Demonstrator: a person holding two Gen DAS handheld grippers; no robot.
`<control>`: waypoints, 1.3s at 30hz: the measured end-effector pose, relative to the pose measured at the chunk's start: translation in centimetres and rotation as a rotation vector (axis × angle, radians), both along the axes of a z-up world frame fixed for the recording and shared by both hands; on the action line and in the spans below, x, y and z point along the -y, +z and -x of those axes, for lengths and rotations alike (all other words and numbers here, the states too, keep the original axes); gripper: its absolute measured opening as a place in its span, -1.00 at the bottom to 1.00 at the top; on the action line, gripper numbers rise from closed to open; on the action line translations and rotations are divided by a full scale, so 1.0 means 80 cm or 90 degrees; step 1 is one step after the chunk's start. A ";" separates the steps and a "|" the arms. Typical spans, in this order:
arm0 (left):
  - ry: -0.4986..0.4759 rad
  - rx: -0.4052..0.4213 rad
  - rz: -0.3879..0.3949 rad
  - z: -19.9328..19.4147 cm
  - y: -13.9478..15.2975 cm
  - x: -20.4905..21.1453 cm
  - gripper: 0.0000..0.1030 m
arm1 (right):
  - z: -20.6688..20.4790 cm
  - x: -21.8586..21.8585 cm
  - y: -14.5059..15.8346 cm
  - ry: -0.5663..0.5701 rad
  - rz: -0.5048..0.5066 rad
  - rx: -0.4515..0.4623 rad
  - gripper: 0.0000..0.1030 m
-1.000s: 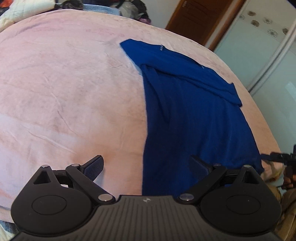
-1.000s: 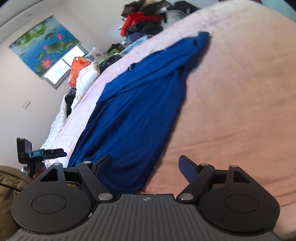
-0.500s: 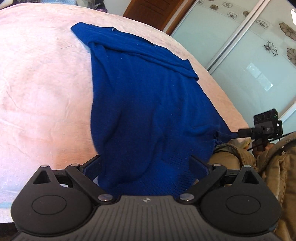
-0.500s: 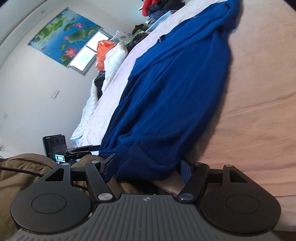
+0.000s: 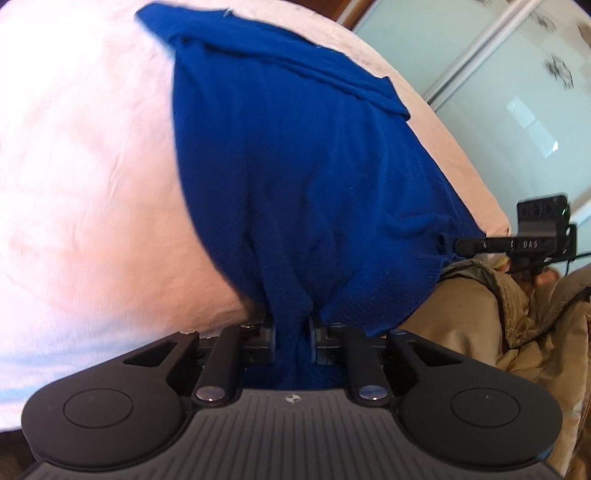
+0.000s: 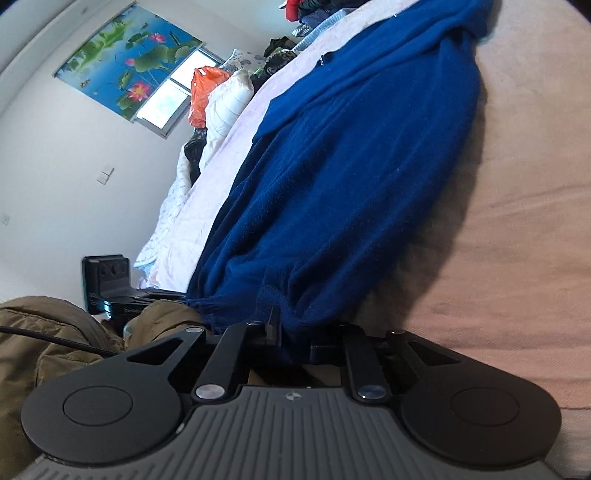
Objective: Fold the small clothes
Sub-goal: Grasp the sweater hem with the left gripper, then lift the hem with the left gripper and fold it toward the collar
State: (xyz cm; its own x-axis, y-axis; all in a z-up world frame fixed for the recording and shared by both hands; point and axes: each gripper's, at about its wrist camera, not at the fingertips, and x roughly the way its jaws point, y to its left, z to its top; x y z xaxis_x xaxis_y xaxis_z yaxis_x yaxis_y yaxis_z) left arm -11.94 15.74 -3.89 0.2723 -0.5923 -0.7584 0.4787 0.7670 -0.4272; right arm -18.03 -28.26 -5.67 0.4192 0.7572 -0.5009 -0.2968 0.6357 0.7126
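A dark blue shirt [image 5: 295, 166] lies spread lengthwise on the pink bed cover [image 5: 74, 184], its hem at the near edge. In the left wrist view my left gripper [image 5: 291, 332] is closing, its pads pinching a bunched fold of the hem. At the right, the right gripper [image 5: 461, 245] bites the hem's other corner. The right wrist view has the blue shirt [image 6: 351, 166] stretching away. Its hem is gathered between the closing jaws of my right gripper [image 6: 293, 332]. The left gripper [image 6: 162, 294] is at the hem on the left.
A person's tan jacket [image 5: 517, 332] fills the near side by the bed edge. Frosted sliding doors [image 5: 498, 92] stand right of the bed. A white quilt [image 6: 225, 107], an orange bag [image 6: 201, 92] and piled clothes [image 6: 295, 9] crowd the bed's far side.
Both grippers moved in onto the shirt's hem and went from wide open to pinched on the cloth. The hem is now bunched and lifted at both corners.
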 end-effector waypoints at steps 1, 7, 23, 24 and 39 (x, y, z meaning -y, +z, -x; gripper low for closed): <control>-0.007 0.016 -0.008 0.003 0.006 0.006 -0.72 | 0.001 -0.001 0.003 0.001 0.005 0.007 -0.69; -0.007 0.124 0.014 -0.001 0.049 0.020 -0.73 | -0.012 0.003 0.032 -0.025 -0.012 0.060 -0.72; 0.075 0.125 0.033 -0.109 0.028 0.080 -0.73 | -0.082 0.007 0.022 -0.085 0.122 0.079 -0.39; 0.077 0.124 0.038 -0.108 0.027 0.078 -0.73 | -0.076 0.008 0.028 -0.078 0.142 0.089 -0.36; 0.101 0.106 0.036 -0.110 0.017 0.076 -0.73 | -0.078 -0.068 0.058 0.031 0.296 0.187 0.18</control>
State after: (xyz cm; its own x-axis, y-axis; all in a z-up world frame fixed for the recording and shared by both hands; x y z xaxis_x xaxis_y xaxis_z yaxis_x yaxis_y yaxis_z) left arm -3.17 9.69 -2.55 0.4840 -0.5730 -0.6614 0.4223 0.8149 -0.3970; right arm -11.77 -22.81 -1.03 0.5619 0.5058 -0.6545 -0.4776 0.8444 0.2426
